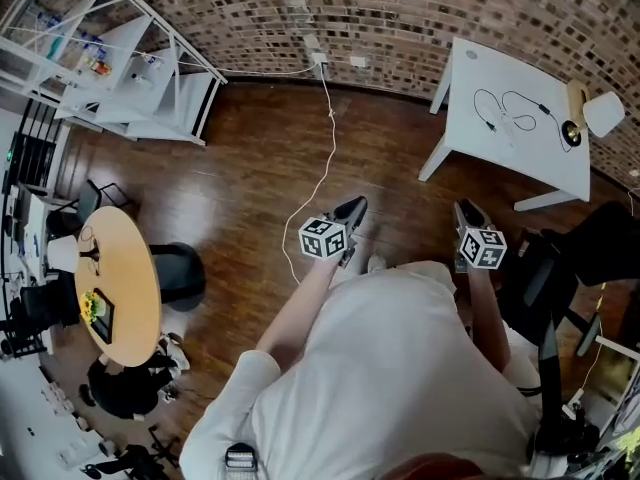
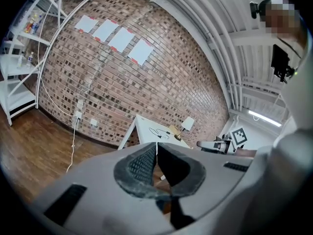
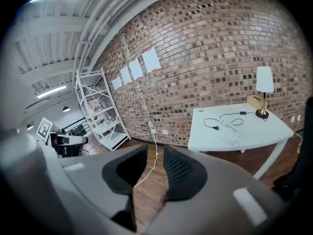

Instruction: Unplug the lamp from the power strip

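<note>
A white table [image 1: 530, 173] stands at the far right against the brick wall. On it are the lamp [image 1: 600, 114] with a white shade, its looped black cord [image 1: 515, 103] and a white power strip [image 3: 231, 132]. The cord's plug [image 3: 213, 128] lies on the tabletop beside the strip. Both grippers are held in the air in front of the person, well short of the table. My left gripper [image 1: 355, 208] has its tips together with nothing between them [image 2: 156, 148]. My right gripper [image 1: 465, 210] shows a gap between its jaws, holding nothing [image 3: 155, 153].
A white cable [image 1: 320, 168] runs over the wooden floor from a wall outlet [image 1: 320, 60]. A white shelf rack [image 1: 150, 78] stands at the back left. A round yellow table [image 1: 125, 288] and a black chair [image 1: 180, 273] are at the left, another black chair [image 1: 560, 268] at the right.
</note>
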